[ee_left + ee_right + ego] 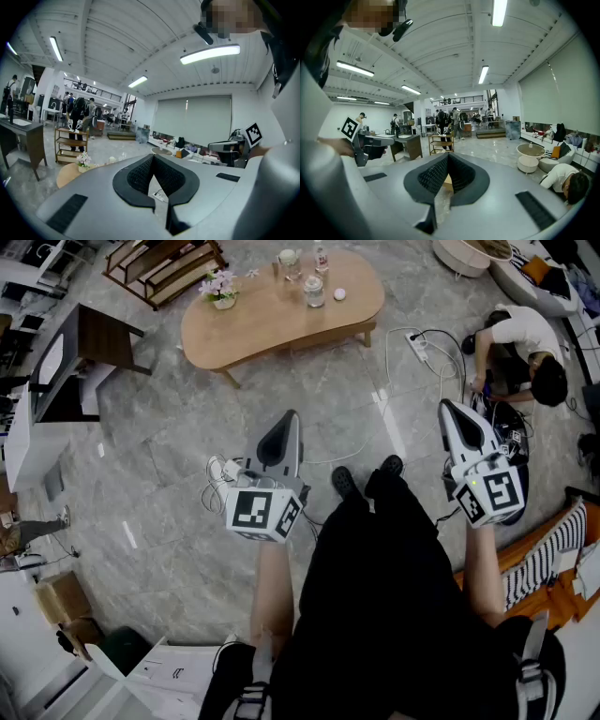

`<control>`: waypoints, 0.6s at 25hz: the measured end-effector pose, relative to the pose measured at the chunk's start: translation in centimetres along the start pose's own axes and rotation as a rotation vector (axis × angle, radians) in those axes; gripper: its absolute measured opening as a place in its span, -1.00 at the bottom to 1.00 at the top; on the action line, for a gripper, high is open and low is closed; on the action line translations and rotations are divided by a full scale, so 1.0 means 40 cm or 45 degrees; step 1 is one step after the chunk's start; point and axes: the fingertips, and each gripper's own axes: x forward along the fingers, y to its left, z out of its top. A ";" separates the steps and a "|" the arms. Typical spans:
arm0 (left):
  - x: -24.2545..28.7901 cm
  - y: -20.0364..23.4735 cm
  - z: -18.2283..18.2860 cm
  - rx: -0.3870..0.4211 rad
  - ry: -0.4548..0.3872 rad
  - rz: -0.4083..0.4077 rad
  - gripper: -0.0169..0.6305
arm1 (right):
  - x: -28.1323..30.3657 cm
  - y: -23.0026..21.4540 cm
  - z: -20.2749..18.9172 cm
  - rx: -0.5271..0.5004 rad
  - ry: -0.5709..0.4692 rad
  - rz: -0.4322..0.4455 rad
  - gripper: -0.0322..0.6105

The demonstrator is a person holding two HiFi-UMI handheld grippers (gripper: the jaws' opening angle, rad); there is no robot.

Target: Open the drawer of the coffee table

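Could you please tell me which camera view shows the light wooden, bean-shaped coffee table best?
The head view: the whole light wooden, bean-shaped coffee table shows from above. The left gripper view catches only its edge; the right gripper view at most a tan sliver.

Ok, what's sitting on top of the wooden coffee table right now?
On the coffee table: a small flower pot at its left end, three clear containers and a small pale round thing toward the right. Whatever lies beneath the tabletop is hidden in the head view.
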 end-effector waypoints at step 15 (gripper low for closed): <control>-0.061 -0.018 0.000 0.009 -0.027 0.032 -0.91 | -0.022 0.013 0.022 0.045 -0.053 0.004 -0.86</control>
